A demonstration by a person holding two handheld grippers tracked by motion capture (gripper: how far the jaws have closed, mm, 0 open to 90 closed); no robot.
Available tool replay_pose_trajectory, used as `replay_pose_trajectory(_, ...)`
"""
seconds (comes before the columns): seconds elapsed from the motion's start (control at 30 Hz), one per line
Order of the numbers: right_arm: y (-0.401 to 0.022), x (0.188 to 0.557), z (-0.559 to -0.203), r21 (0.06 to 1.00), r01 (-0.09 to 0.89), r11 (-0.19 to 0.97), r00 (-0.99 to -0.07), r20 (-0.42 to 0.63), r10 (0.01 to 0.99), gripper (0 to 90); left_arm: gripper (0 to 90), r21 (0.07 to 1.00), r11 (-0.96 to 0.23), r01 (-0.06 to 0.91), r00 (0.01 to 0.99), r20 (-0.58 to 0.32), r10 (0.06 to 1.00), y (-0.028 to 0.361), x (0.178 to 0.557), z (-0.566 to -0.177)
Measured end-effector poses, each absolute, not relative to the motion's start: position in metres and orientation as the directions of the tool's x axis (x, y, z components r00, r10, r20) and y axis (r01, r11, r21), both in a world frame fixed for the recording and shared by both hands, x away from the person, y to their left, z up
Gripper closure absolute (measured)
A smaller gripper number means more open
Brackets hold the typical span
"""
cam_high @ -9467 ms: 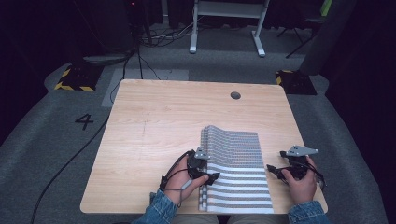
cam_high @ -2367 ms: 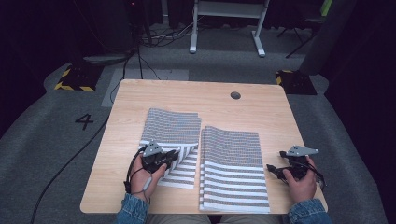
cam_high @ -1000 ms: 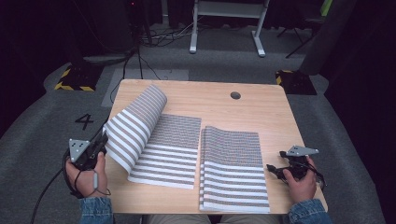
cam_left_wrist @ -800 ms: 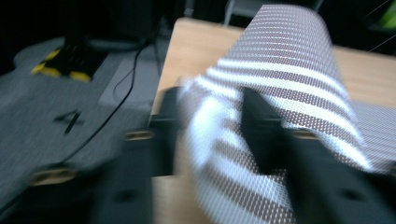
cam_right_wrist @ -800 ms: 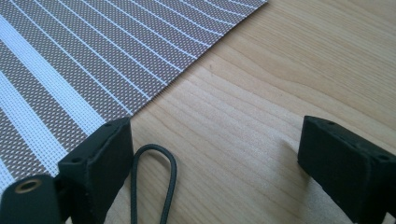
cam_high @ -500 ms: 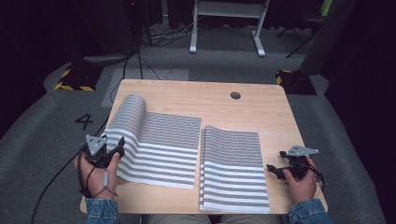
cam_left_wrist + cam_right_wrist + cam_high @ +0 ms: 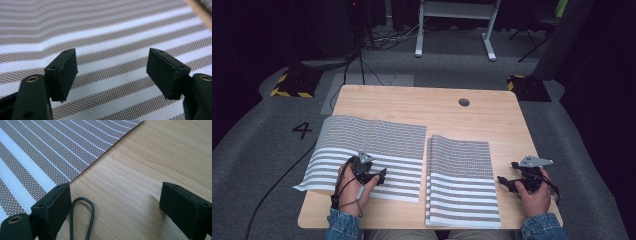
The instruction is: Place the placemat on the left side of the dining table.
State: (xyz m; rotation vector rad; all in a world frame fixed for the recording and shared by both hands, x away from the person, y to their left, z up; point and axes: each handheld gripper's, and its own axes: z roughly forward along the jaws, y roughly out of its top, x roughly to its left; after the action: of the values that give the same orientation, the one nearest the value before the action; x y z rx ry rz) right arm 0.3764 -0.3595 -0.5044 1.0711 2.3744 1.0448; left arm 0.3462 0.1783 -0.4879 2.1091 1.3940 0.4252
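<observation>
Two striped woven mats lie side by side on the wooden table [image 7: 447,120]. The left mat [image 7: 377,145] is spread flat, its far-left edge hanging a little past the table's side. Over its near part, towards the person, hovers the left gripper [image 7: 379,176]. In the left gripper view its jaws have just been opening and now stand wide apart, with nothing between them; the mat's stripes run underneath, with a slight ripple in the weave. By my reading the spreading of this mat is finished and the gripper has let it go.

Just beside it, across a narrow strip of bare wood, sits the right mat [image 7: 462,180]. It looks thicker along its left edge, as if it were folded double or stacked, though I cannot tell which from these views. It reaches the near edge of the table.

Farther right, the right gripper [image 7: 508,184] rests low over the bare wood close to that mat's right edge. In the right gripper view its jaws are wide apart and hold nothing, and a loop of thin black cord [image 7: 82,217] lies on the wood between them.

The next move probably calls for a gripper to pinch an edge of the right mat and open or shift it, keeping the left mat undisturbed.
</observation>
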Motion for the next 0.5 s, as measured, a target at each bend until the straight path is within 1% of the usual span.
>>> replay_pose_trajectory(0.03,-0.3595,0.3764,-0.5044,0.738,0.505,0.447,-0.661,-0.002,0.750,10.7,23.8,0.615,-0.294,0.731,0.406,-0.046,0.913,0.1783,0.3462,-0.4879)
replay_pose_trajectory(0.07,-0.3597,0.3765,-0.5044,0.737,0.503,0.451,-0.663,-0.005,0.749,10.7,21.3,0.646,-0.311,0.698,0.425,-0.024,0.905,0.1730,0.3468,-0.4960)
replay_pose_trajectory(0.1,-0.3595,0.3764,-0.5044,0.738,0.506,0.447,-0.661,-0.002,0.750,10.7,21.3,0.658,-0.300,0.691,0.421,-0.029,0.907,0.1716,0.3471,-0.4973)
replay_pose_trajectory(0.2,-0.3595,0.3764,-0.5044,0.738,0.506,0.447,-0.661,-0.002,0.750,10.7,21.1,0.656,-0.308,0.689,0.436,-0.037,0.899,0.1727,0.3486,-0.4973)
replay_pose_trajectory(0.5,-0.3589,0.3766,-0.5045,0.738,0.507,0.445,-0.659,-0.002,0.752,10.7,21.9,0.628,-0.314,0.712,0.431,-0.038,0.902,0.1702,0.3555,-0.4941)
